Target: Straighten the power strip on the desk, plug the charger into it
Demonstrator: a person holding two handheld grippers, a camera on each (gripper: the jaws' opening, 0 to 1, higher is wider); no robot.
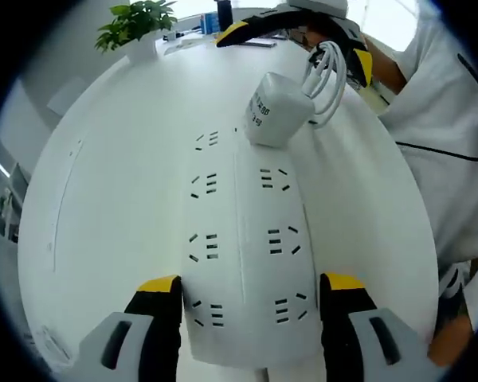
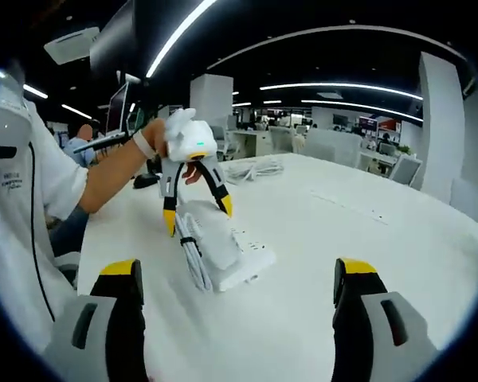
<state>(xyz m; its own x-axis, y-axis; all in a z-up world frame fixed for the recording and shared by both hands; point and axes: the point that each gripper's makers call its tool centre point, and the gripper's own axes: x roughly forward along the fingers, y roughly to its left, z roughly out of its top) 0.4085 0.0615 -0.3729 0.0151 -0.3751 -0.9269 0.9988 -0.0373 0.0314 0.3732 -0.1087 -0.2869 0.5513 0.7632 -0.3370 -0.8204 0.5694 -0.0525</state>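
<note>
1. The left gripper (image 1: 251,298) has its jaws clamped on either side of the near end of the power strip (image 1: 243,247), which lies flat on the white desk (image 1: 119,207).
2. The charger (image 1: 277,109) rests on the strip's far end with its coiled cable (image 1: 327,76) beside it.
3. To do this well, I'd keep the strip pinned and turn it slowly.
4. The right gripper (image 2: 237,290) hangs open, holding nothing.
5. A potted plant (image 1: 135,24) stands well clear; the loose cable could snag.
</note>
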